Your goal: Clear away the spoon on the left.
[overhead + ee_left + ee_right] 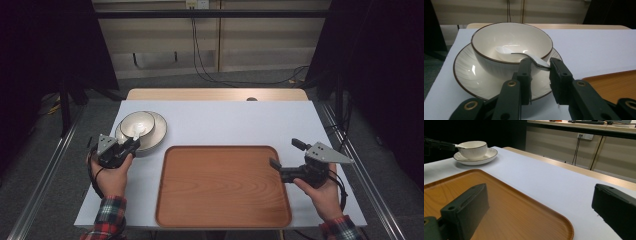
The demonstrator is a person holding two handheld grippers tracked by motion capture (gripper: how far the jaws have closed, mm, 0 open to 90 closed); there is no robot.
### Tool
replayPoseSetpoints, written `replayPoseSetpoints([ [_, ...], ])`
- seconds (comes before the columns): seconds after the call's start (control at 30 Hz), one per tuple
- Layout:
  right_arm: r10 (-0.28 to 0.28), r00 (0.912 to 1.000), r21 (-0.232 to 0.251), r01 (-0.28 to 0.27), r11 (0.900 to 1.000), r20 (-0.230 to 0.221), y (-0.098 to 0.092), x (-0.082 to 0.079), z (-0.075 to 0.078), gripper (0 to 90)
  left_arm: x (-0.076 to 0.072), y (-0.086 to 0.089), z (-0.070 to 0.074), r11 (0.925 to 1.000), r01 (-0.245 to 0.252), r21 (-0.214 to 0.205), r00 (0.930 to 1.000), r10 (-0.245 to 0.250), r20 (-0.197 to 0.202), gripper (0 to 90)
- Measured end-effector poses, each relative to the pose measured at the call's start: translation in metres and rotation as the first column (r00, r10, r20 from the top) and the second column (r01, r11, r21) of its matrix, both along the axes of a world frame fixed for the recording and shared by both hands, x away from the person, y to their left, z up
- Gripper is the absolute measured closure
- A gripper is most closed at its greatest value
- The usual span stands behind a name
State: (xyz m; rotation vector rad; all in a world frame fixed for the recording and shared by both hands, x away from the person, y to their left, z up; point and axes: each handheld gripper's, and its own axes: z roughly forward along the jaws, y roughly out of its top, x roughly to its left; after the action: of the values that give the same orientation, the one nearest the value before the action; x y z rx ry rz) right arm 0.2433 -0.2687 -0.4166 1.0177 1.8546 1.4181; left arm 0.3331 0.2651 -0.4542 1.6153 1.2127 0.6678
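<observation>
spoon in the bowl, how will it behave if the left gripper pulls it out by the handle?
The spoon looks glazed and glossy, so probably slippery between the left hand-held gripper jaws. Likely stiff and breakable. Its scoop rests in the bowl, so it may scrape or nudge the rim.

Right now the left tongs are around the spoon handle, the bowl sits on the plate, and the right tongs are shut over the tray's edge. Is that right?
One thing is off: the right tongs are open, jaws wide apart over the tray's rim, as the right gripper view shows. The left tongs do bracket the spoon handle, and the bowl sits on the plate.
</observation>
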Motion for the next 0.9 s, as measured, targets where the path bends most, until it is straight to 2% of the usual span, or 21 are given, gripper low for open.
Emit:
replayPoseSetpoints([
  [0.03,0.001,1.0,0.001,-0.001,1.0,-0.001,0.0,0.0,0.0,0.7,-0.0002,0.0008,-0.0003,0.9999,-0.003,-0.01,1.0,0.003,-0.002,71.4],
  [0.13,0.01,0.9999,-0.003,-0.01,0.9999,-0.004,0.0007,0.0005,-0.0006,0.7,-0.0009,0.0027,-0.0011,0.9998,-0.018,0.0,0.9998,0.018,0.003,71.4],
  [0.17,0.005,1.0,-0.008,-0.005,1.0,-0.003,0.0008,0.0002,-0.0004,0.7,-0.0009,0.0035,-0.0019,0.9997,-0.022,-0.013,0.9998,0.022,0.002,71.5],
  [0.27,0.013,0.9999,-0.008,-0.013,0.9999,0.0,0.001,0.0005,-0.0003,1.1,-0.0007,0.0059,-0.0035,0.9996,-0.029,0.0,0.9996,0.029,-0.002,70.9],
  [0.53,0.011,0.9999,-0.008,-0.011,0.9999,0.0,0.001,0.0004,-0.0005,1.1,0.0003,0.0066,-0.0048,0.9989,-0.045,-0.011,0.999,0.045,0.003,69.3],
  [0.67,0.01,0.9999,-0.008,-0.01,0.9999,-0.004,0.0009,0.0008,-0.0007,1.1,0.0025,0.0077,-0.0055,0.9988,-0.039,-0.029,0.9992,0.039,0.004,67.9],
  [0.8,0.006,1.0,-0.01,-0.006,0.9999,-0.001,0.0008,0.0007,-0.0007,1.1,0.0032,0.0072,-0.0049,0.9985,-0.047,-0.029,0.9988,0.047,0.011,68.8],
  [0.87,0.007,1.0,-0.009,-0.007,0.9999,-0.001,0.0007,0.0007,-0.0007,1.1,0.0034,0.0076,-0.0044,0.9985,-0.047,-0.028,0.9989,0.047,0.006,70.1],
  [0.9,0.009,1.0,-0.01,-0.009,0.9999,-0.002,0.001,0.0005,-0.0007,1.1,0.004,0.0077,-0.0038,0.9977,-0.052,-0.044,0.9986,0.052,-0.012,71.7],
])
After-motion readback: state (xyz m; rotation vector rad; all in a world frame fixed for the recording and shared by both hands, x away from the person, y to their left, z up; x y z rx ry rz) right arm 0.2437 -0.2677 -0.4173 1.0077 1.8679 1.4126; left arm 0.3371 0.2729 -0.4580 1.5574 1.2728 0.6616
